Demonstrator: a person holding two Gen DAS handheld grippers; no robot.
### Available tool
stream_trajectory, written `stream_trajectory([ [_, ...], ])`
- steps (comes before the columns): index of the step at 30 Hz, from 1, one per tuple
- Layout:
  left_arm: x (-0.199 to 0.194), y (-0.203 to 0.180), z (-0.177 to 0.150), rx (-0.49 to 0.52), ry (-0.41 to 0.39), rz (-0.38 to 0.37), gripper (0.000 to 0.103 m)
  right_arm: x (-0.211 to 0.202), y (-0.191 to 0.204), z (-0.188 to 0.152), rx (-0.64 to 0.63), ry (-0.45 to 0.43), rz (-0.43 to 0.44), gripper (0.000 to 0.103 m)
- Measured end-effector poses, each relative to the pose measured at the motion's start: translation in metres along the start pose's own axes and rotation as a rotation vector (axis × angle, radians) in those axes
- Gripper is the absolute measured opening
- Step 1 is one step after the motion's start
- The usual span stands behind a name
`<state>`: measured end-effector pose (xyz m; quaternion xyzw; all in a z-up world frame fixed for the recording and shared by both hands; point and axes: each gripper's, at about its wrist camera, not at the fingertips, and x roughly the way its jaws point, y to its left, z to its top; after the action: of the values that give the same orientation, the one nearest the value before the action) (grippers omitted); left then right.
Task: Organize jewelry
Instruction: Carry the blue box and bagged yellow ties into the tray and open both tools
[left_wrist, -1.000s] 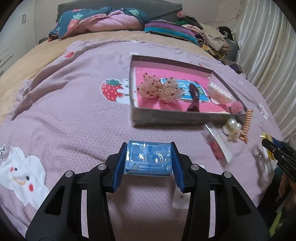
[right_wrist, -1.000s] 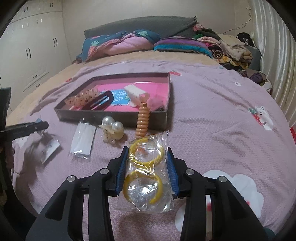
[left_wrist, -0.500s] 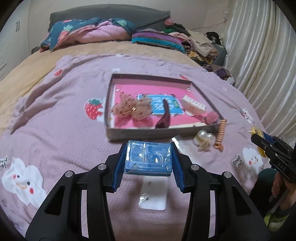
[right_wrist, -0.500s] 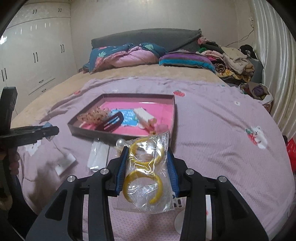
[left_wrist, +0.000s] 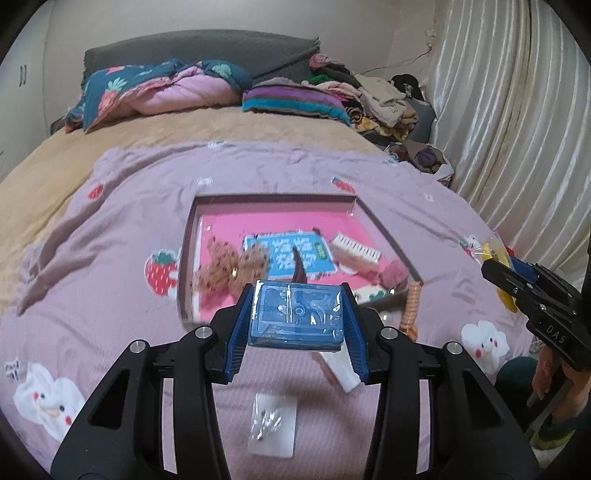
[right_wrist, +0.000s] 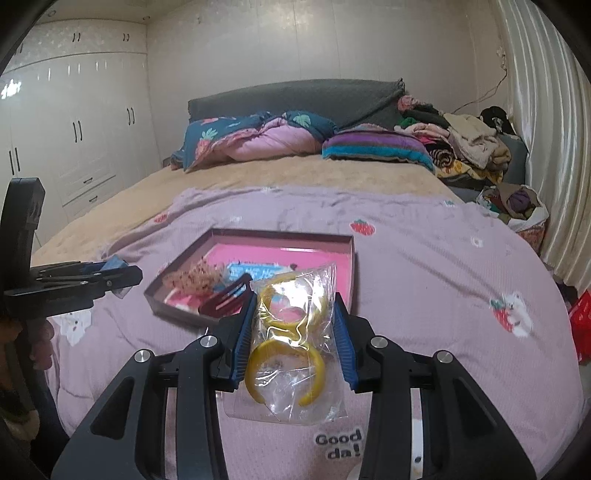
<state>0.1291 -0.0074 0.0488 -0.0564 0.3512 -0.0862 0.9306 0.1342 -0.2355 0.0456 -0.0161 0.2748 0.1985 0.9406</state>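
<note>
The left gripper (left_wrist: 297, 319) clamps a small blue box (left_wrist: 295, 317) above a lilac blanket (left_wrist: 110, 295). Beyond it lies a shallow tray (left_wrist: 380, 225) with a pink floor, holding hair clips. A small clear packet (left_wrist: 272, 424) lies on the blanket below. The right gripper (left_wrist: 491, 264) enters at the right edge with something yellow.

Two wrist views, shared tray (left_wrist: 364, 214)

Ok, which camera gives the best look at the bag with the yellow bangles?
The right wrist view: the clear bag of yellow bangles sits close and centred, clamped in the right gripper. The left wrist view shows only a yellow sliver at that gripper's tip, far right.
</note>
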Motion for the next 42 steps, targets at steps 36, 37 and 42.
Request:
stream_trajectory([
  [36,0.089,0.057,0.024,-0.084,0.093,0.017,0.036,0.101,-0.005,0.058,0.039,0.026,-0.045,0.038],
  [37,0.091,0.058,0.022,-0.085,0.099,0.018,0.036,0.104,-0.005,0.059,0.037,0.028,-0.041,0.038],
  [42,0.102,0.064,0.018,-0.094,0.125,0.033,0.037,0.122,0.003,0.06,0.014,0.05,-0.019,0.038],
])
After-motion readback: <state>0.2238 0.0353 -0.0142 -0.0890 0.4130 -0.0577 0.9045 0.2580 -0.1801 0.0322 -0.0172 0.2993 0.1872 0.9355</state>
